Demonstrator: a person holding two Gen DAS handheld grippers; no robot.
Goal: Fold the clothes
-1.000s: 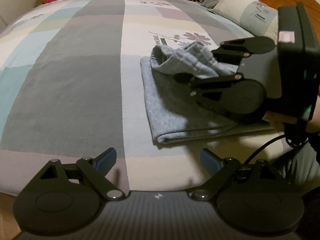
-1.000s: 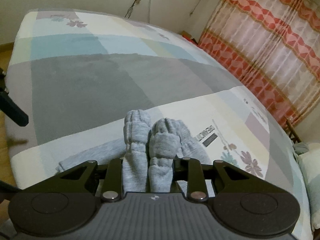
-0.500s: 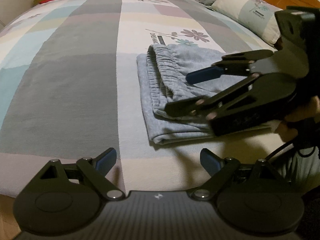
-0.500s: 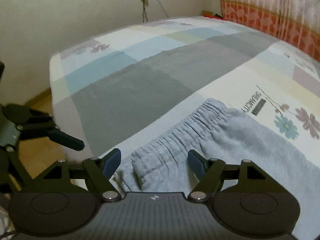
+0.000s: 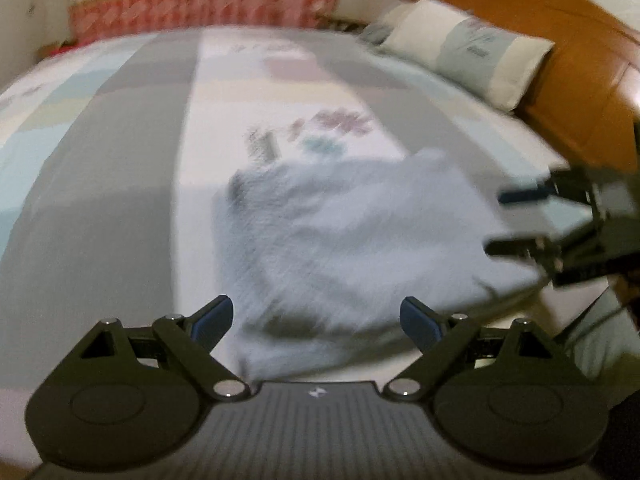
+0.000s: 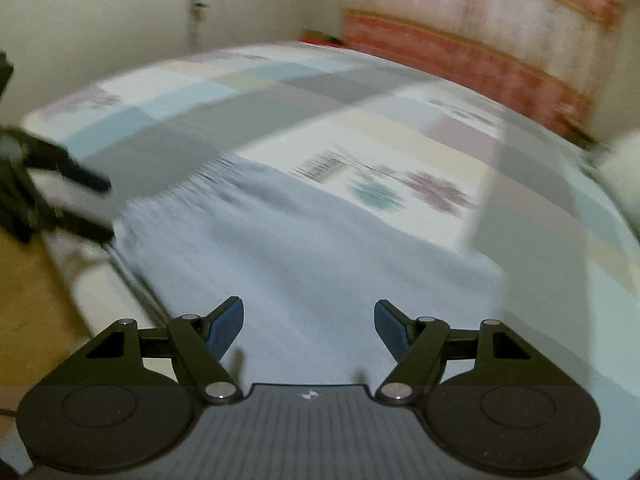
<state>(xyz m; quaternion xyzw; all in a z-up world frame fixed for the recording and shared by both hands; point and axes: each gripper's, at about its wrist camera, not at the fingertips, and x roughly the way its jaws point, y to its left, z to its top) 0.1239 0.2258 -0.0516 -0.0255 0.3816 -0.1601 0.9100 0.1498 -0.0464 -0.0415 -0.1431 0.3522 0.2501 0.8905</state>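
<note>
Grey knit garment (image 6: 304,240), soft, folded flat, gathered waistband, on our patchwork bedspread (image 5: 120,184). We hold the left gripper (image 5: 316,320) and the right gripper (image 6: 308,324) over it, blue-padded jaws wide, gripping nothing. Pillow (image 5: 464,48), wooden headboard (image 5: 560,60) beyond.

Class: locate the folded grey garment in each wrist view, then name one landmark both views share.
Left wrist: grey garment lies centre, on the bed, beyond the open left gripper.
Right wrist: grey garment fills the centre and lower middle, ahead of the open right gripper.
Shared landmark: flower print on the bedspread.
</note>
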